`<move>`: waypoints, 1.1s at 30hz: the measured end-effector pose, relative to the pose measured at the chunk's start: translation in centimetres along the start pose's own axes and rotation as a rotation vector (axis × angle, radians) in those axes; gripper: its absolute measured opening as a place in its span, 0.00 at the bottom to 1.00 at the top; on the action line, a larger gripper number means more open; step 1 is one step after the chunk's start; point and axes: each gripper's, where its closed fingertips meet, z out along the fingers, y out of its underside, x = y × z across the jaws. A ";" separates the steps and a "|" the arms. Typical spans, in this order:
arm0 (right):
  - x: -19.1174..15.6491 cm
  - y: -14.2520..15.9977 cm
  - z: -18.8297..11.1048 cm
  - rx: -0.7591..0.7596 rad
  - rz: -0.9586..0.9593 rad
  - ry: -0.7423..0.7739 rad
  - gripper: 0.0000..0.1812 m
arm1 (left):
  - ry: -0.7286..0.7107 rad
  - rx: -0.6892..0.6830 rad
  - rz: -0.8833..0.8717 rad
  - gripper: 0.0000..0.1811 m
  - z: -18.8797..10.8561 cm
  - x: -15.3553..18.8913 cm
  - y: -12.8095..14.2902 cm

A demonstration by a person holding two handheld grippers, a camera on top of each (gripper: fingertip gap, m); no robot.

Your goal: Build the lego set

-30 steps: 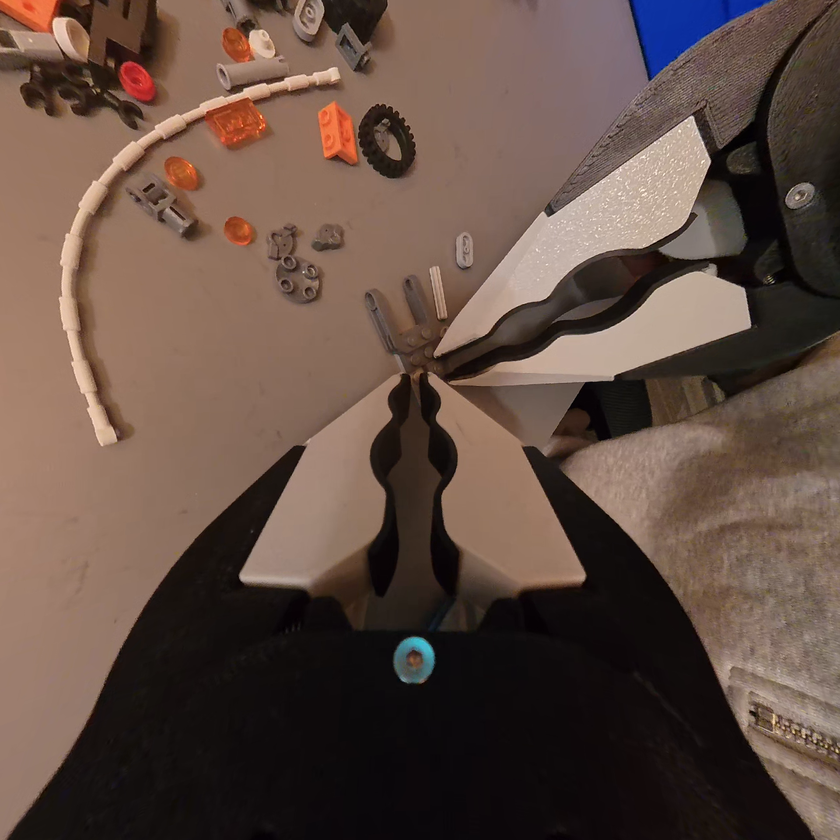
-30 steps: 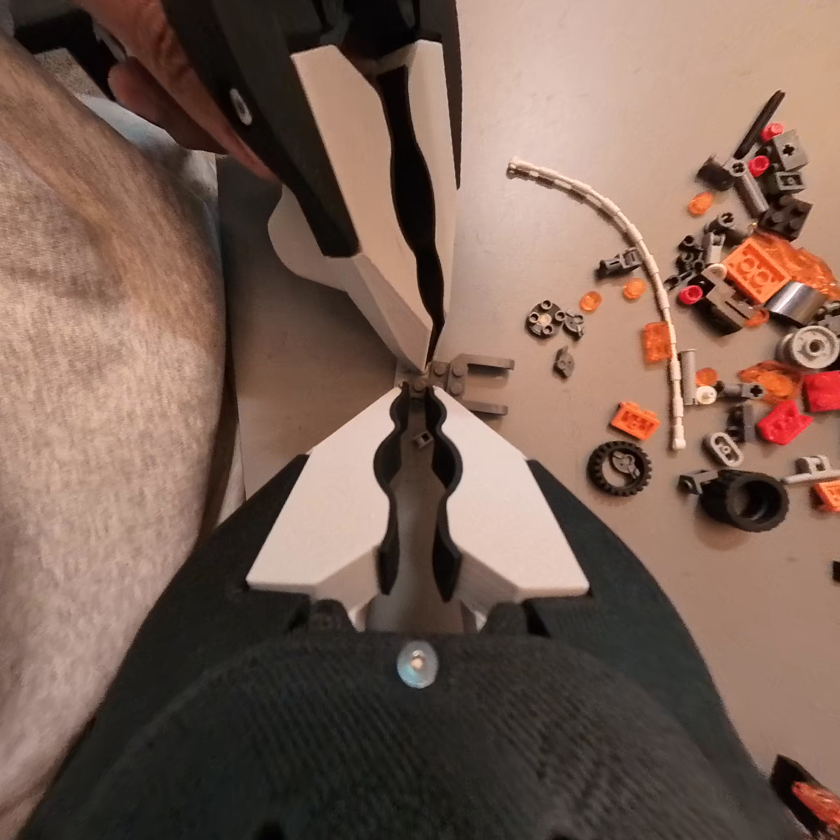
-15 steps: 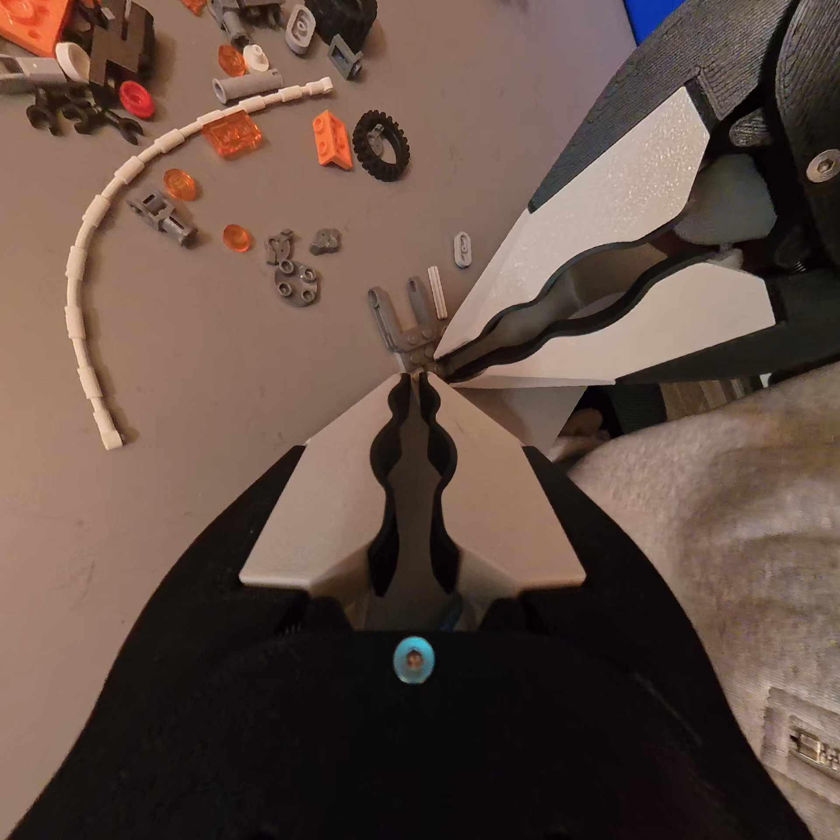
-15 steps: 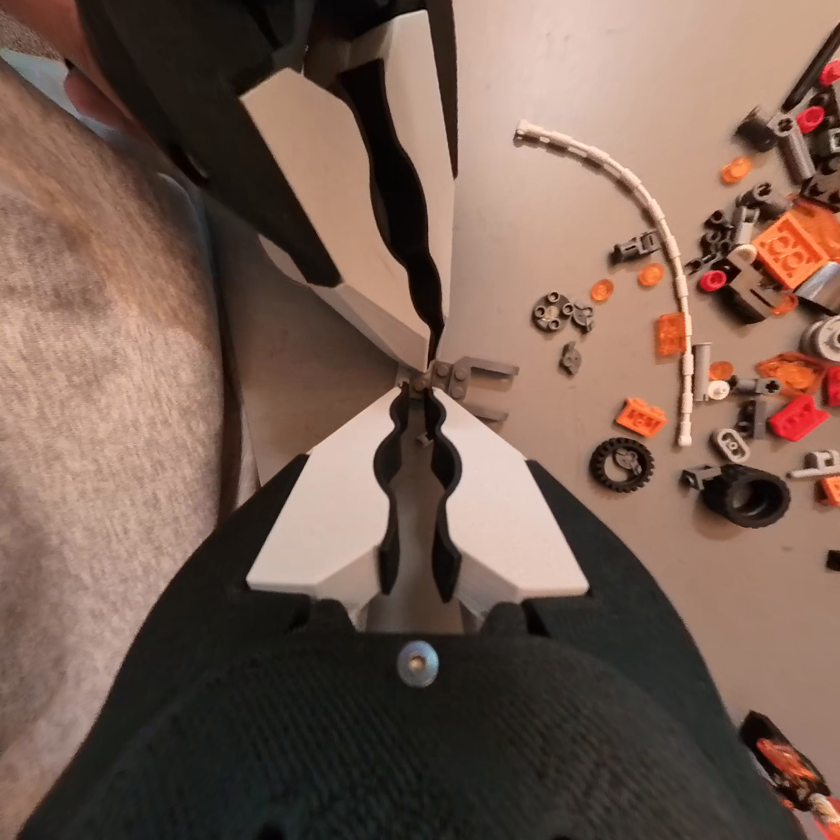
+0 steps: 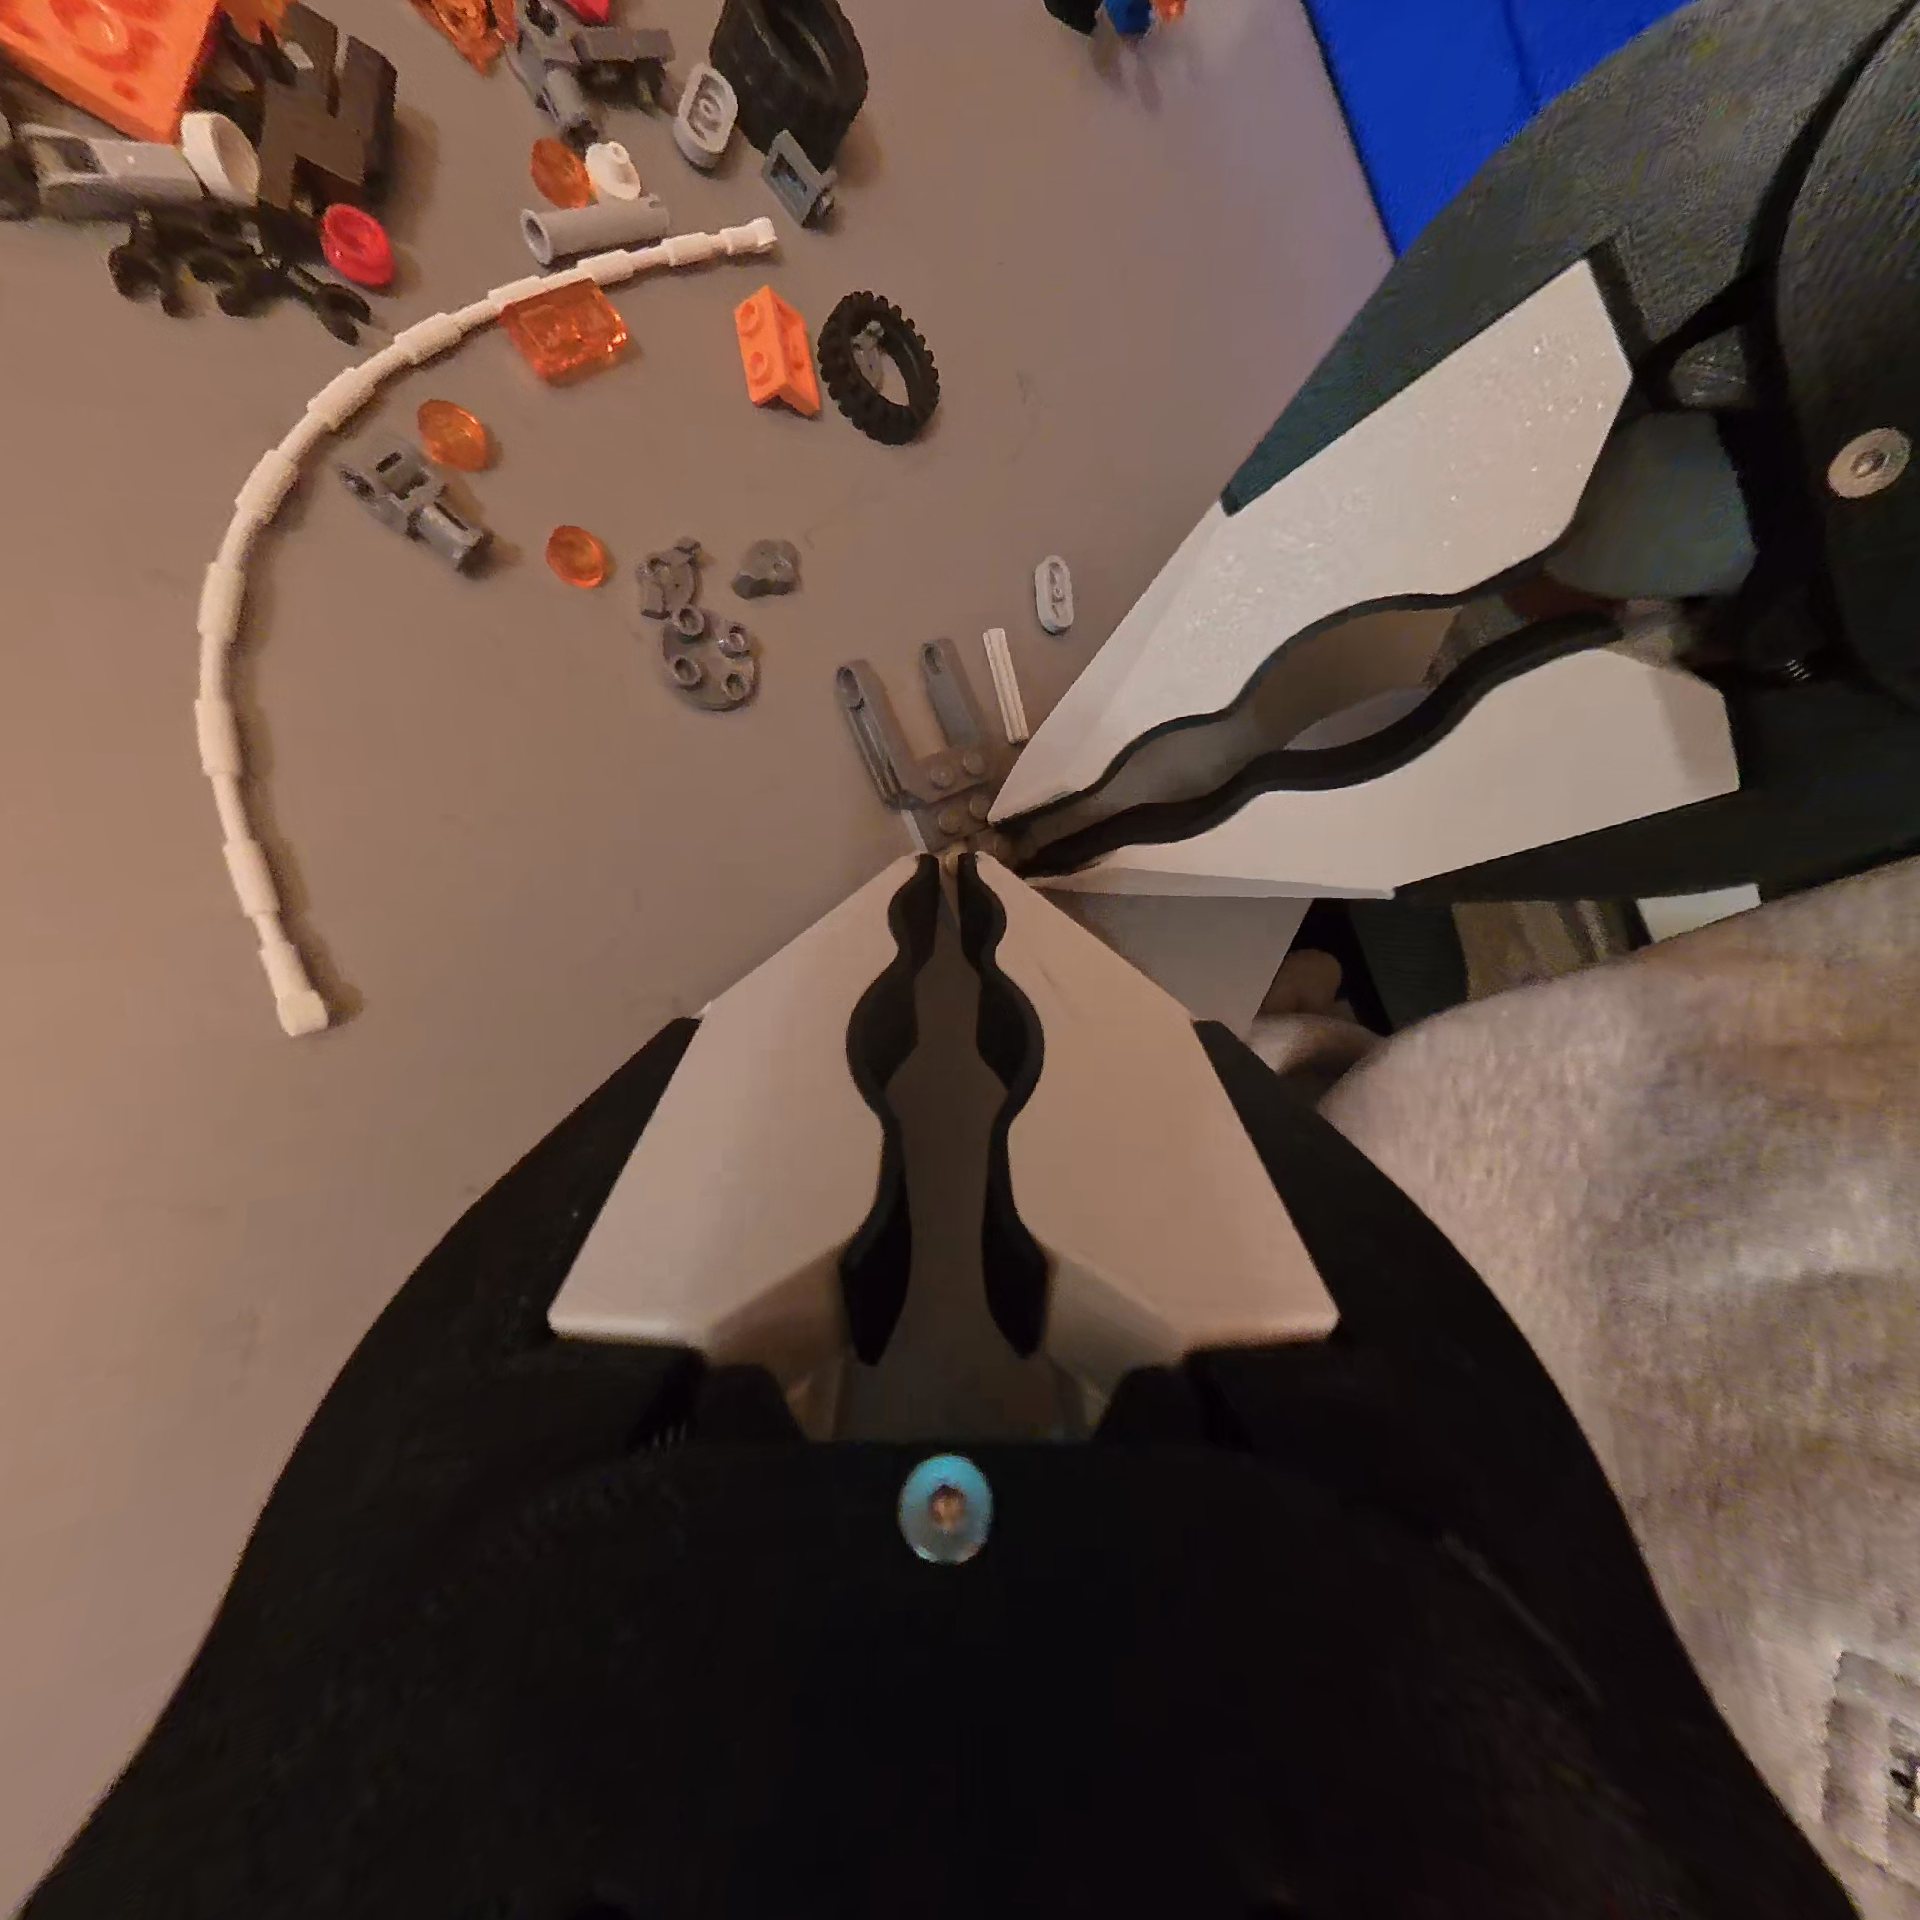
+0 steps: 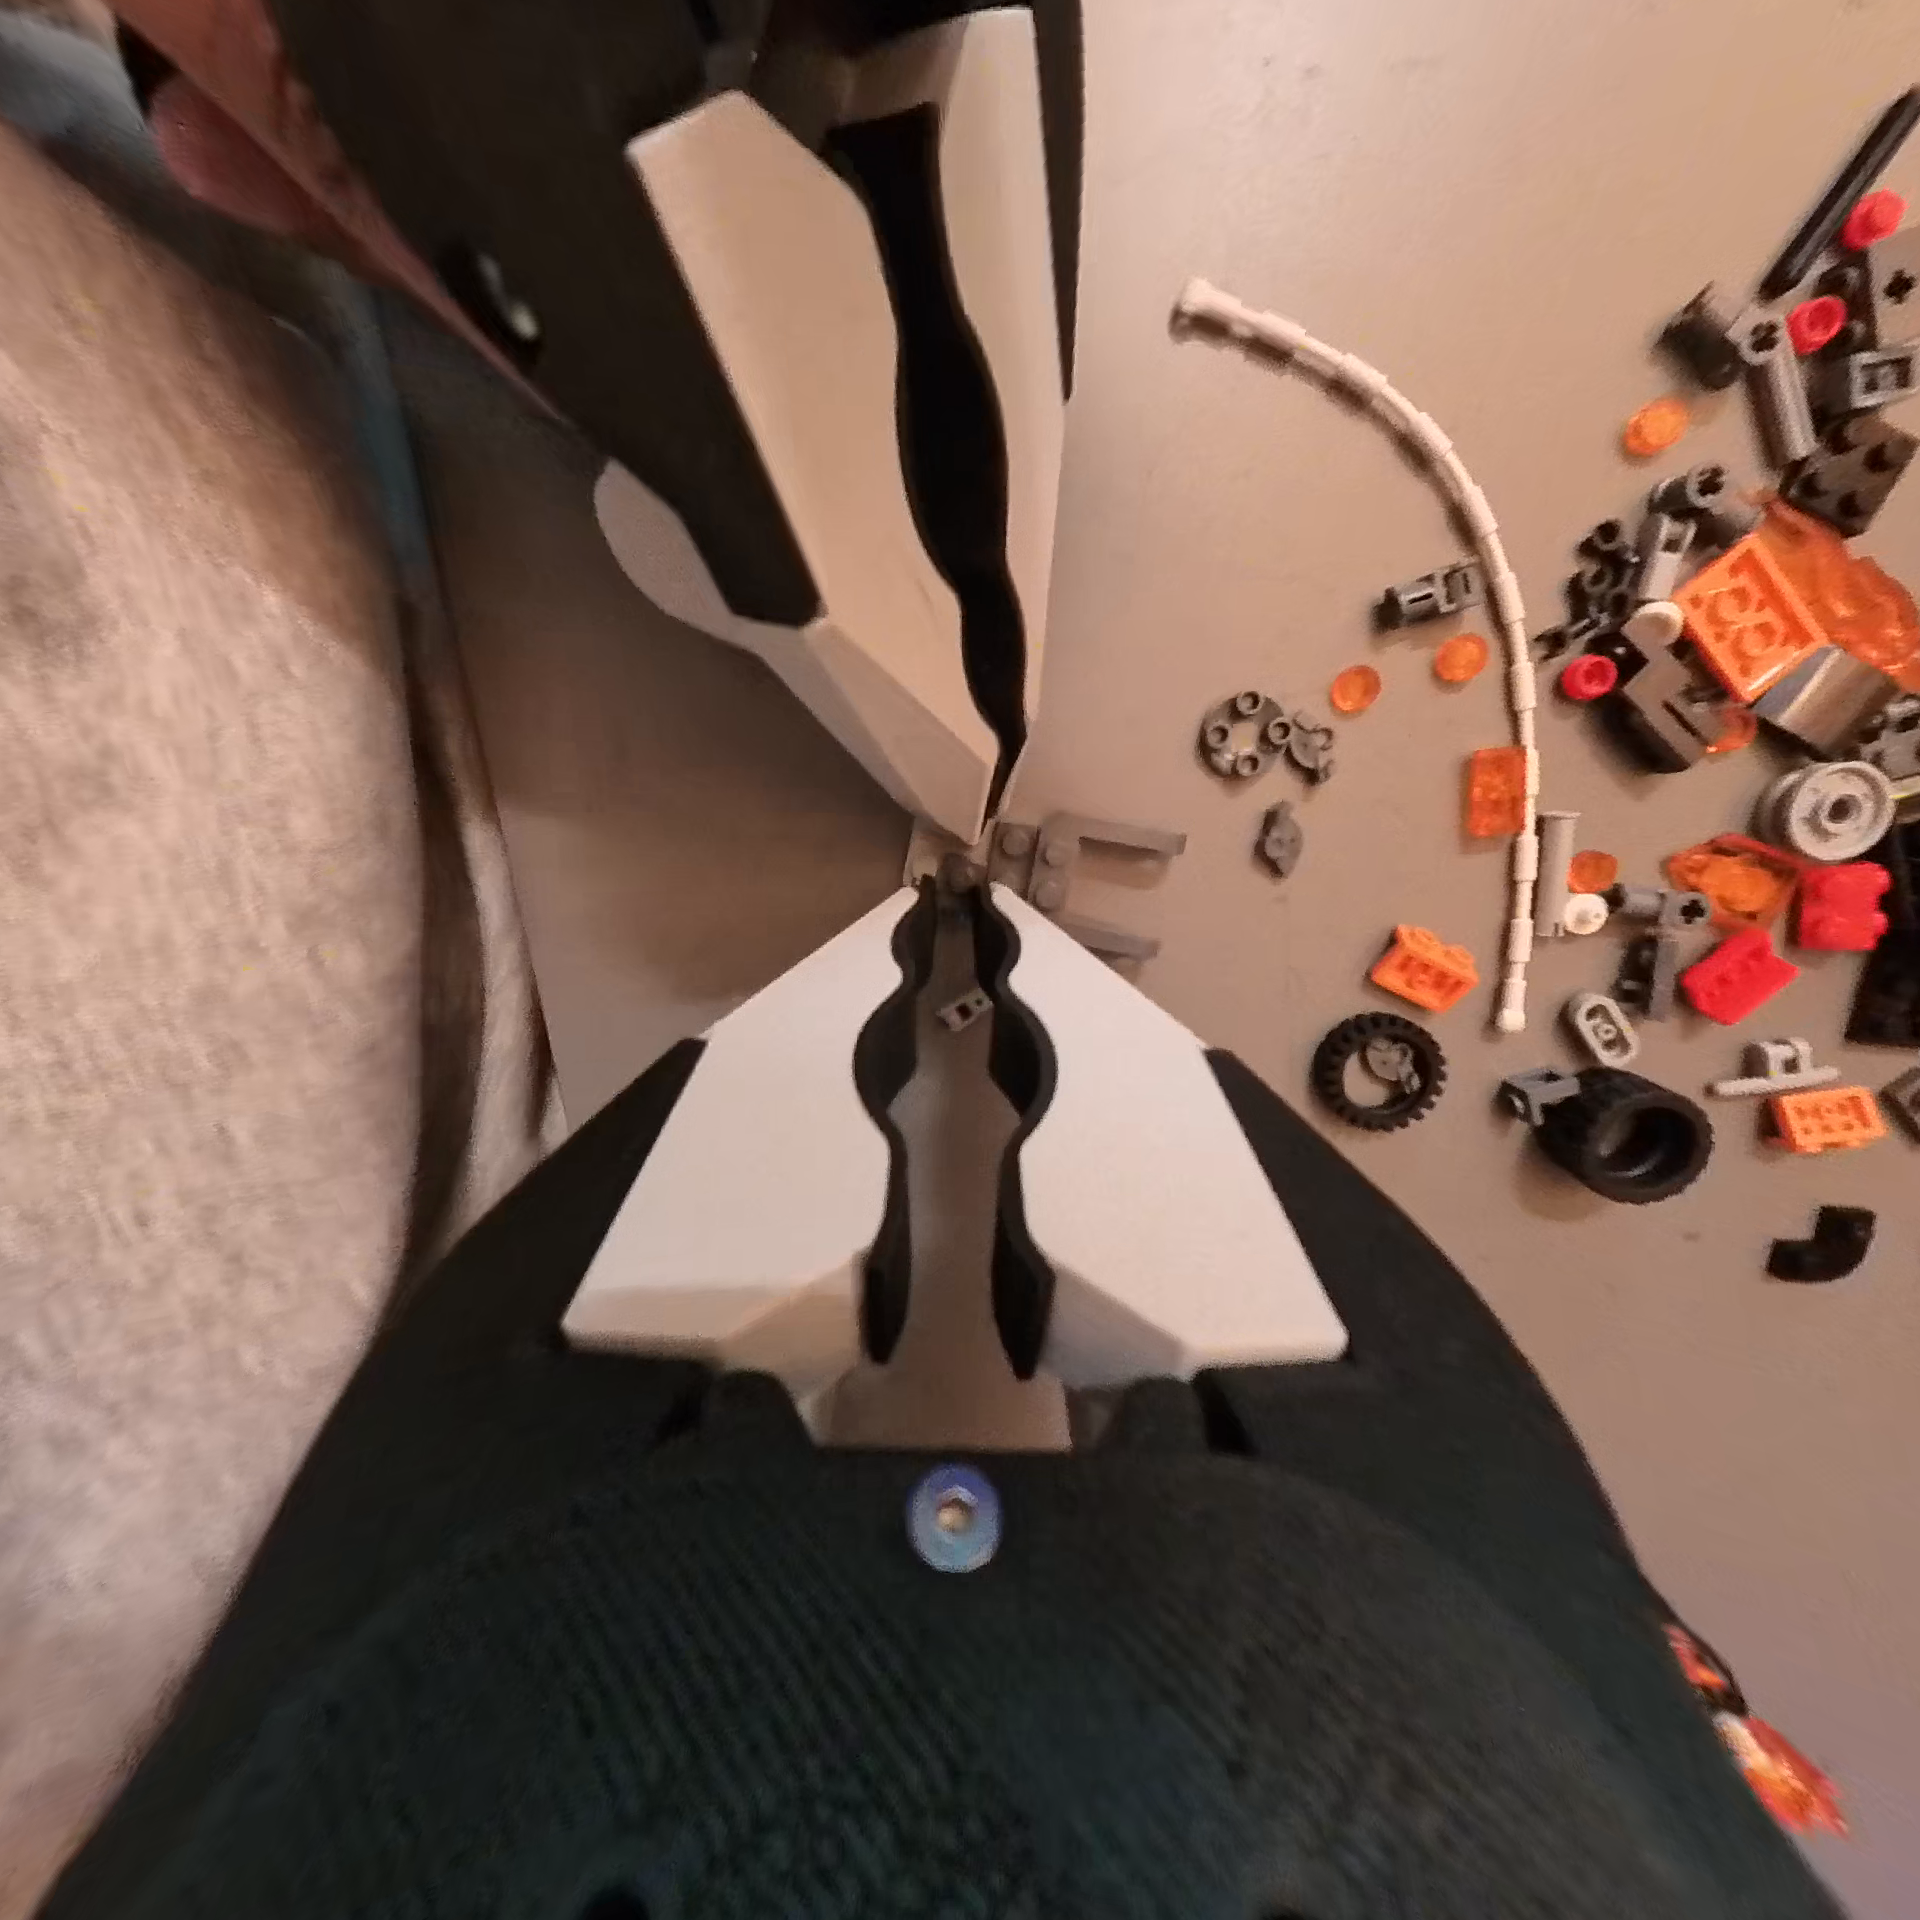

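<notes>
grey piece (image 5: 940, 774) claw-covered, grip point hidden

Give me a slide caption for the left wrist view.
Both grippers pinch a small grey assembly above the table strewn with loose parts.

Two close downward wrist views, shared tabletop (image 5: 312, 1195).

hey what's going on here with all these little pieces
A person is building a lego set with two handheld tools. The left tool and right tool meet tip to tip, both pinching a small grey assembly with two prongs, held above the table. Loose parts lie beyond: a white ribbed hose, a small black tyre, orange pieces.
</notes>
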 end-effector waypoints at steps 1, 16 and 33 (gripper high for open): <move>0.0 -0.1 0.0 0.020 -0.001 0.010 0.03 | 0.006 0.002 -0.003 0.03 0.0 0.0 0.0; 0.0 -0.2 -1.3 0.156 0.011 0.139 0.03 | 0.030 0.030 0.030 0.03 -0.2 -0.2 -0.1; -1.9 1.0 0.1 0.155 0.252 0.024 0.02 | 0.073 0.085 0.035 0.03 -0.7 -0.2 -0.4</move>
